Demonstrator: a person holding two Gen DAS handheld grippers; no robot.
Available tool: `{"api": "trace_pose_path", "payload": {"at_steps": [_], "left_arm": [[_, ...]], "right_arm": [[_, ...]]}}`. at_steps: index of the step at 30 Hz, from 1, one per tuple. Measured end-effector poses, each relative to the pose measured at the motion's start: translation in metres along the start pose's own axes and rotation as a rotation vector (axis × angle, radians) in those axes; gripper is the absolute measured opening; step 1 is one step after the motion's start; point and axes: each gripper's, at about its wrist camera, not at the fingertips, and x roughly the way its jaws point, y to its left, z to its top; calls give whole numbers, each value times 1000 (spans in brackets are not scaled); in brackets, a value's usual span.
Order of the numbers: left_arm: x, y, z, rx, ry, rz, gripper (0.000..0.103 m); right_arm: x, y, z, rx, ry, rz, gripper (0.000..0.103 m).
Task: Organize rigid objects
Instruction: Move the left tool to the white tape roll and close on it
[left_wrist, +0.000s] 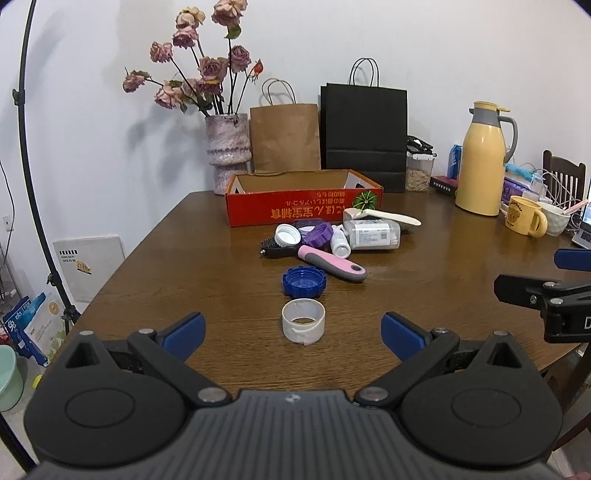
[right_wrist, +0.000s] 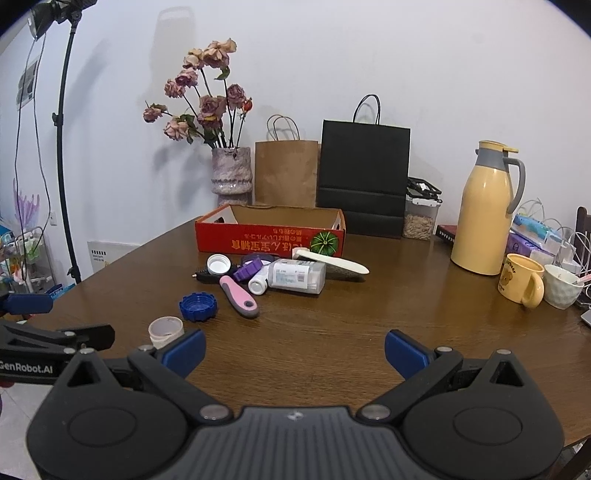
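A white tape roll (left_wrist: 303, 321) stands on the wooden table (left_wrist: 184, 266) just ahead of my open left gripper (left_wrist: 293, 336). Behind it lies a blue cap (left_wrist: 304, 282), then a pink-handled brush (left_wrist: 325, 260), a purple cap (left_wrist: 318, 235), a white cap (left_wrist: 288, 234), a small white bottle (left_wrist: 340, 243), a clear jar (left_wrist: 373, 232) and a cream spatula (left_wrist: 391, 218). A red cardboard box (left_wrist: 304, 208) sits open behind the pile. My right gripper (right_wrist: 295, 352) is open over bare table, with the tape roll (right_wrist: 166, 330) at its left finger and the blue cap (right_wrist: 198, 305) beyond.
A vase of dried roses (left_wrist: 227, 155), a brown bag (left_wrist: 284, 136) and a black bag (left_wrist: 364, 133) line the wall. At the right stand a yellow thermos (left_wrist: 480, 162), a yellow mug (left_wrist: 524, 219), a white bowl (left_wrist: 554, 218) and clutter. A light stand (left_wrist: 33, 177) rises at the left.
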Motion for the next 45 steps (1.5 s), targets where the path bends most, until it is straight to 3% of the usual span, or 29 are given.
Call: {"api": "trace_pose_path", "payload": {"at_steps": [26, 34, 37, 40, 45], "left_arm": [[91, -5, 8, 25, 117, 19, 103], [115, -7, 7, 24, 152, 21, 82], [121, -7, 7, 25, 160, 15, 70], [128, -6, 6, 20, 175, -3, 44], [128, -5, 7, 19, 162, -17, 44]], "right_arm": [[86, -14, 1, 19, 99, 42, 103], [109, -15, 0, 22, 126, 58, 103], [116, -15, 0, 24, 132, 65, 103], [124, -15, -1, 23, 139, 74, 103], [135, -11, 1, 14, 148, 90, 103]]}}
